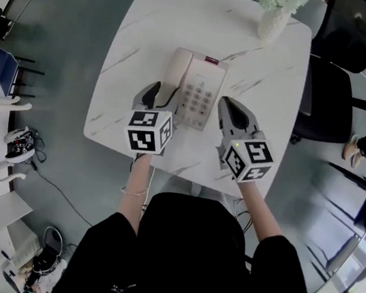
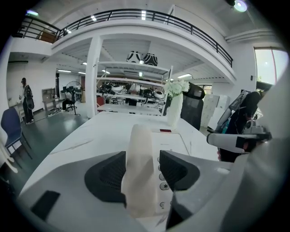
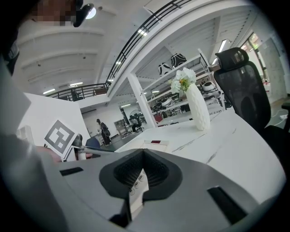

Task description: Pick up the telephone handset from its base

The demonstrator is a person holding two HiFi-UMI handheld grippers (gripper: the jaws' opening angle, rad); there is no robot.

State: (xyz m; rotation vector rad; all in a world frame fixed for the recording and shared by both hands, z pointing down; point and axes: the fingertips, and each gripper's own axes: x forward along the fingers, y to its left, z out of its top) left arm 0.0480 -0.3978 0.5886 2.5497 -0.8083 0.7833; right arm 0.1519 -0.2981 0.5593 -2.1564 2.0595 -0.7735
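A: Straddling the near end of the long cream plastic handset [image 2: 139, 167] with the left gripper [image 1: 158, 97], holding the jaws wide, not yet pressing on either side.

B: Lying where, exactly?

A: Resting in the cradle along the left side of the cream plastic telephone base [image 1: 209, 74], on the white marble-patterned table [image 1: 270, 74].

B: And doing what with the right gripper [image 1: 233, 110]?

A: Hovering just right of the base, pinching the jaws together tip to tip on nothing.

B: Worrying about anything?

A: Probably risking an off-centre pinch: sitting closer to the pad away from the round-buttoned keypad [image 1: 197, 99], so likely shoving the handset sideways toward those buttons while closing. Also gripping very near one end, thus possibly letting the far end droop or twist loose on lifting. Pressing a button or two with the inner jaw, perhaps, while squeezing so close above the keypad.

B: Dragging the base along too?

A: Possibly, if pulling at a slant rather than straight up out of the cradle; bracing the base with nothing at present.

B: Threatening the white ribbed vase of pale flowers [image 1: 274, 21]?

A: Hardly; standing well beyond the far side of the base.

B: Snagging on a cord?

A: Not seeing one clearly, so not ruling out a tug back toward the base.
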